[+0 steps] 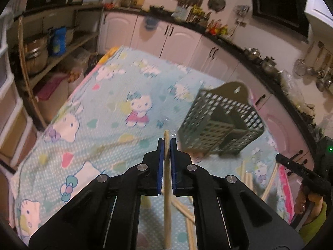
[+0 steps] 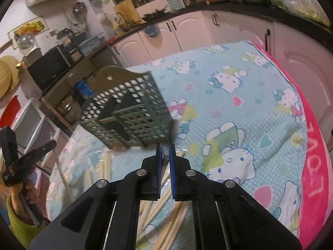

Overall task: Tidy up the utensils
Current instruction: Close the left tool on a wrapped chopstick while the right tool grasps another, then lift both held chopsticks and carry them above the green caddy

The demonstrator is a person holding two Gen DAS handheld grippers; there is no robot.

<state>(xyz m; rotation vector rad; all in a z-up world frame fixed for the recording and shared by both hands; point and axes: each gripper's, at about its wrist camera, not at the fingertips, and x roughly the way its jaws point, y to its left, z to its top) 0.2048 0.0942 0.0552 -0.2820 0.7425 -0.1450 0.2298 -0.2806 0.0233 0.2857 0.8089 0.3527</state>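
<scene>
Left gripper (image 1: pixel 167 143) is clamped down narrow on a single wooden chopstick (image 1: pixel 167 187), which runs straight between the blue pads and pokes out just past the fingertips. The green perforated utensil holder (image 1: pixel 220 123) stands on the cartoon-cat tablecloth (image 1: pixel 116 95), just ahead and to the right of that gripper, looking tilted in the fisheye and a bit motion-blurred. More loose chopsticks (image 1: pixel 247 177) lie on the cloth below the holder.

From the right wrist view, the right gripper (image 2: pixel 165 149) is also pinched nearly closed, with something shiny and crinkly between the pads, probably a bit of clear plastic wrap (image 2: pixel 165 152), but it's too blurry to be sure. A pile of chopsticks (image 2: pixel 166 214) lies on the cloth right under its fingers, with a few more (image 2: pixel 104 166) fanned out to the left beside the holder (image 2: pixel 127 112). The holder has inner dividers, and I can't tell whether anything is inside yet. A pink towel edge (image 2: pixel 316 166) runs along the right side of the table.
</scene>
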